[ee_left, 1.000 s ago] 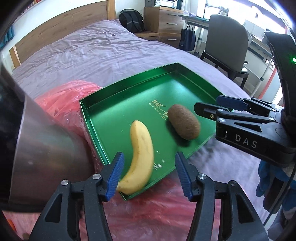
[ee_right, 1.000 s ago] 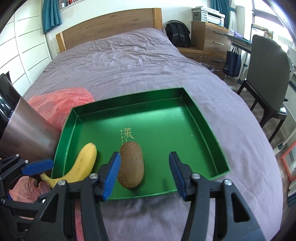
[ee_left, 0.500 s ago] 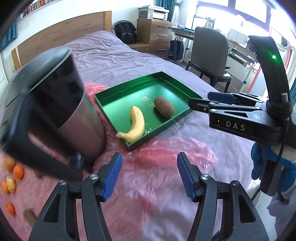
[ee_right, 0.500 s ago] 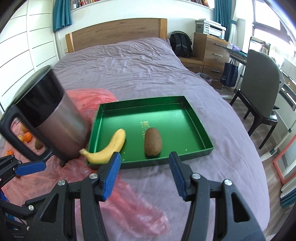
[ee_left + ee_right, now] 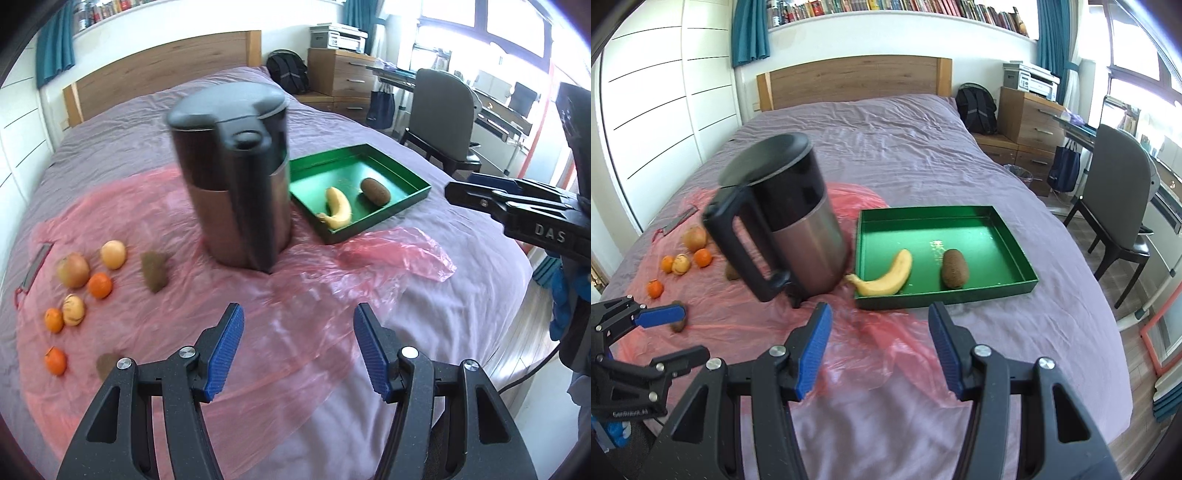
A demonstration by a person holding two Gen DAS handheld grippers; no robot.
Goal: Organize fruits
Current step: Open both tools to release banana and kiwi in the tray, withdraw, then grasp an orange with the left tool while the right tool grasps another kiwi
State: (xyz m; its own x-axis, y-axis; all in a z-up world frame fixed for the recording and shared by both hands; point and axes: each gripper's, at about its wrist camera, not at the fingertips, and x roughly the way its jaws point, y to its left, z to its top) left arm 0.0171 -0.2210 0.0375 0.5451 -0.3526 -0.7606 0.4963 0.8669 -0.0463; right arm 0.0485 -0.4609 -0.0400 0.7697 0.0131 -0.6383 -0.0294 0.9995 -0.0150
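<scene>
Left wrist view: the left gripper [image 5: 298, 349] hangs spread and empty over pink plastic [image 5: 229, 317]; ahead to its right, a green tray [image 5: 413, 201] holds a banana [image 5: 338, 212] and kiwi [image 5: 375, 190].

Right wrist view: the right gripper [image 5: 879, 354], spread and empty, faces that tray just ahead; loose fruits [image 5: 679, 258] lie far left beyond a kettle [image 5: 786, 218].

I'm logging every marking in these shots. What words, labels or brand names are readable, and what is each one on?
"DAS": white letters on the black body of the right gripper, seen from the left wrist view.
Gold print on the floor of the green tray: too small to read.
Small white print on the left gripper: blurred.
Spines of the books on the shelf: too small to read.
</scene>
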